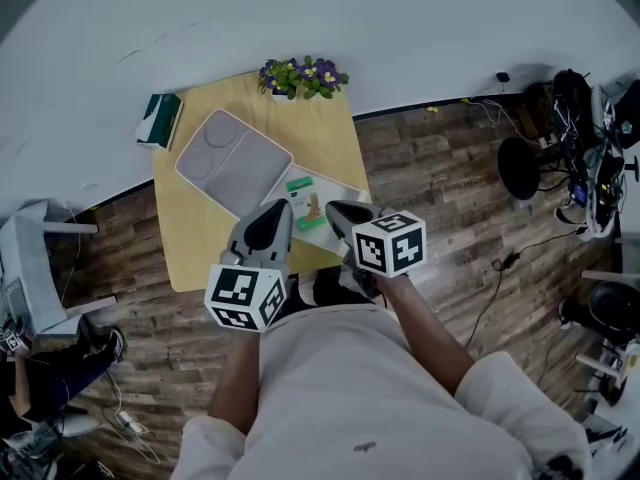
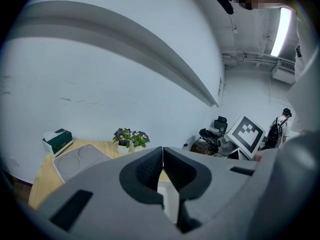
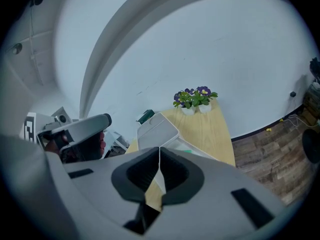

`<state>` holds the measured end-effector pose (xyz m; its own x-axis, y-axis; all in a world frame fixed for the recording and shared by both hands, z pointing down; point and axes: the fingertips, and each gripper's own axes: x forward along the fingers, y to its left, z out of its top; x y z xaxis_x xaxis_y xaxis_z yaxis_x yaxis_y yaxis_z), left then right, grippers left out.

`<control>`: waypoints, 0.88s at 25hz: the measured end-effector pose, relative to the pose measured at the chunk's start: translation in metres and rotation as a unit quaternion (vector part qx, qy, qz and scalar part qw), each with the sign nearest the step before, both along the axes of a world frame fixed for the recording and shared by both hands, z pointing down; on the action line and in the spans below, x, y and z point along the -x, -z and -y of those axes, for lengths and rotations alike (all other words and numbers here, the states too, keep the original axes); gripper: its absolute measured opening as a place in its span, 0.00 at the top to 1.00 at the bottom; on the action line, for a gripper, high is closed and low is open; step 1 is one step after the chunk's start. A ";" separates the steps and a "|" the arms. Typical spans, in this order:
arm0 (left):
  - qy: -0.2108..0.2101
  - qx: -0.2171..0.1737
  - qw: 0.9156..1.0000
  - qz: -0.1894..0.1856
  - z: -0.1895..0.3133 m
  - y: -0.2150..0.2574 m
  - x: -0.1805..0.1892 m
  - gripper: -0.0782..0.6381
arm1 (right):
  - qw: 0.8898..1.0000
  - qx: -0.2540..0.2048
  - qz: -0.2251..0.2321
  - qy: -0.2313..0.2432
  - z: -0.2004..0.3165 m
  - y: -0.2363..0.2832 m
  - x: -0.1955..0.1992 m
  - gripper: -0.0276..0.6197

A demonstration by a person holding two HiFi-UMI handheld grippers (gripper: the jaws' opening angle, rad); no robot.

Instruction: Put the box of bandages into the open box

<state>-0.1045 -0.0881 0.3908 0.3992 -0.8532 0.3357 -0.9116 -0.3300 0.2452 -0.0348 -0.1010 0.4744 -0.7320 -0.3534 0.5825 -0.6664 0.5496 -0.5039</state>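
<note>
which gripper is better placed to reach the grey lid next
Left, probably. The grey lid lies just ahead of the left gripper; the right gripper sits farther right, beyond the green bandage box. Both are shut and empty.

Nothing you can read here: print on the box of bandages (image 1: 308,206), toward the table's (image 1: 190,253) near right corner, is too small; the green box (image 1: 158,120) at its far-left corner shows no legible words.
</note>
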 end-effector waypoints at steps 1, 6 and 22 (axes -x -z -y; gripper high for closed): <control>0.002 -0.001 1.000 0.000 0.000 0.001 0.001 0.88 | 1.000 -0.003 0.000 0.002 0.001 0.002 0.000 0.94; 0.009 -0.007 1.000 0.000 -0.003 0.003 0.003 0.88 | 1.000 -0.015 0.006 0.008 0.001 0.012 0.001 0.95; 0.017 -0.008 1.000 0.000 -0.009 0.002 0.008 0.88 | 0.998 -0.069 -0.001 0.014 0.000 0.032 0.002 0.95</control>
<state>-0.1128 -0.0790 0.3886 0.3703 -0.8712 0.3224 -0.9223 -0.3035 0.2393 -0.0366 -0.1012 0.4420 -0.7412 -0.4099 0.5316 -0.6511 0.6317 -0.4207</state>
